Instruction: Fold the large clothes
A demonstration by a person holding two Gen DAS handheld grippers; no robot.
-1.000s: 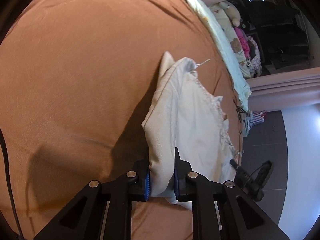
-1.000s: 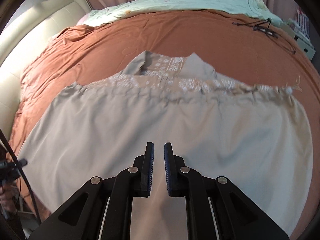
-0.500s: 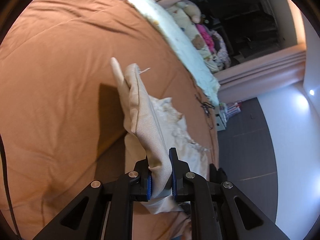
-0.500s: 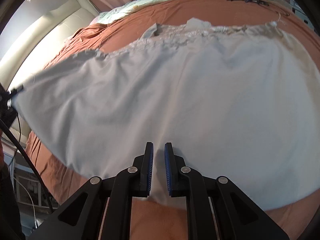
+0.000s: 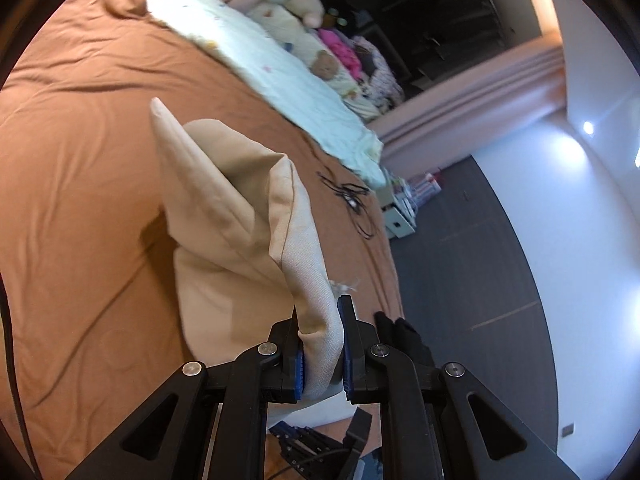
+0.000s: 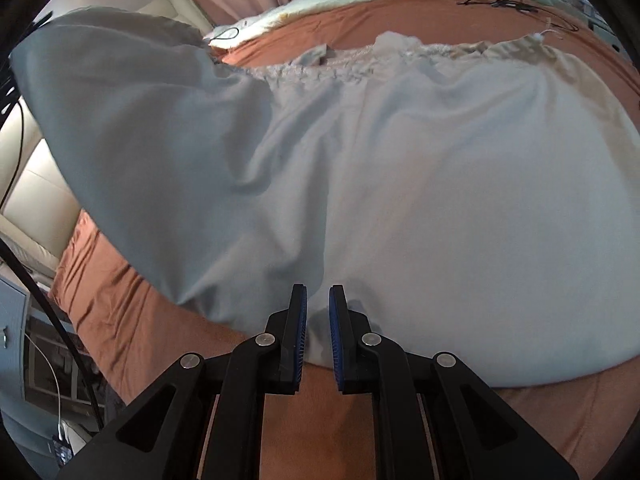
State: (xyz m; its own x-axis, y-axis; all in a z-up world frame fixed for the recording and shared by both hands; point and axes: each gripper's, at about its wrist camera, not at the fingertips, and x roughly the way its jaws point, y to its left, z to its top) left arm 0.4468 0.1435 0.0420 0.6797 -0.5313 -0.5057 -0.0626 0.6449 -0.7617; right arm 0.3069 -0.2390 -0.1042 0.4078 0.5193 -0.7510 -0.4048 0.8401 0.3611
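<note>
The left tongs (image 5: 322,344) have lifted the beige garment (image 5: 240,240) they clamp; right tongs (image 6: 318,332) pinch its hem.

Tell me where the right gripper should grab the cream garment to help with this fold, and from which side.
Take the cream garment by its near hem, which lies flat on the orange bedsheet right before the right gripper. Come in low from the near side; probably best, since the left gripper already lifts the other corner.

beige garment (image 5: 240,240), rust-orange bedsheet (image 5: 80,200), pale mint quilt (image 5: 280,68), black fingers (image 5: 286,344) with blue pads.
</note>
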